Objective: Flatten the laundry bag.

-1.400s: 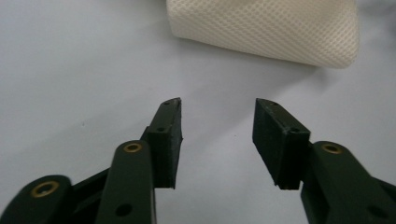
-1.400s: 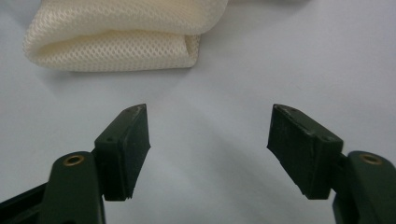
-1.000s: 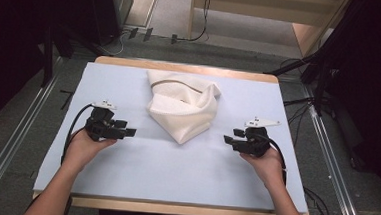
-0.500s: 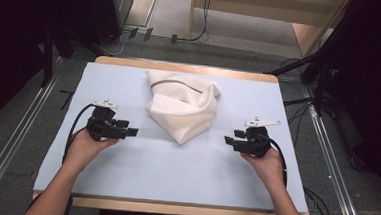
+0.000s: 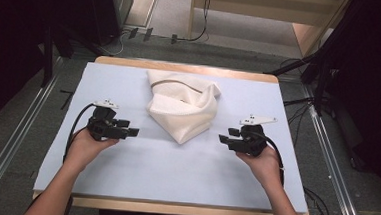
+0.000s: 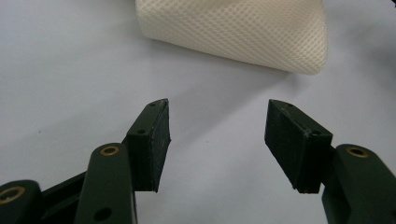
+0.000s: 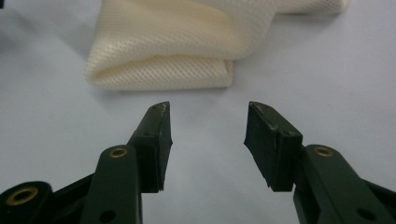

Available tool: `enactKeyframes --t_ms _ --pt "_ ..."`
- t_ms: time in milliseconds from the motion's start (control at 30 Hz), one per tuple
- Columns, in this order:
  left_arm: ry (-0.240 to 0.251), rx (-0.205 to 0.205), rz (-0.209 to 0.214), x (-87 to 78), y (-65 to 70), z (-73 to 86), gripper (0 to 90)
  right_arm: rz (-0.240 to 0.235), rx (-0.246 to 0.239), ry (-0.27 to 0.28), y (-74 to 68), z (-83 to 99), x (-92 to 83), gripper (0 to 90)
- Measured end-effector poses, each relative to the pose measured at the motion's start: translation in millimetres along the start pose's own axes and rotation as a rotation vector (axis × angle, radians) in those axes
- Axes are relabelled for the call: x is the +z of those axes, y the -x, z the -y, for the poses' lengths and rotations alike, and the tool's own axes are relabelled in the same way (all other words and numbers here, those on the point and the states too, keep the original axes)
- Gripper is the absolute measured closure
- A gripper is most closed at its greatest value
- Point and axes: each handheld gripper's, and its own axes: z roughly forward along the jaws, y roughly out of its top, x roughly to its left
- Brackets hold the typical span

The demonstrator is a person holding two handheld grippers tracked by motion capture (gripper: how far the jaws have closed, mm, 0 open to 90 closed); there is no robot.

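Nothing has shifted over the last second: left gripper (image 5: pixel 127 131) and right gripper (image 5: pixel 225 139) both hold jaws apart and empty, flanking the crumpled cream mesh cloth (image 5: pixel 182 107) mid-table on the pale blue mat (image 5: pixel 139 179), grasp not begun.

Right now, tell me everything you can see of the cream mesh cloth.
The cream mesh cloth is a soft, fine-holed fabric, loosely folded into a rumpled heap with a rolled edge. It lies on the pale blue table cover, toward the far middle. Nothing touches it: the left gripper and right gripper flank it, apart, jaws open.
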Motion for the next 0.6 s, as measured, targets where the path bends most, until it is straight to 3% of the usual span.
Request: enactKeyframes --t_ms 267,600 --pt "-0.003 -0.011 0.02 -1.6 2.0 -0.8 40.3 -0.046 -0.029 0.026 -21.8 -28.8 -2.9 52.2" --pt "-0.004 -0.017 0.024 -4.8 2.9 -0.3 40.0 -0.07 -0.077 0.014 -34.8 -50.0 5.4 51.7"
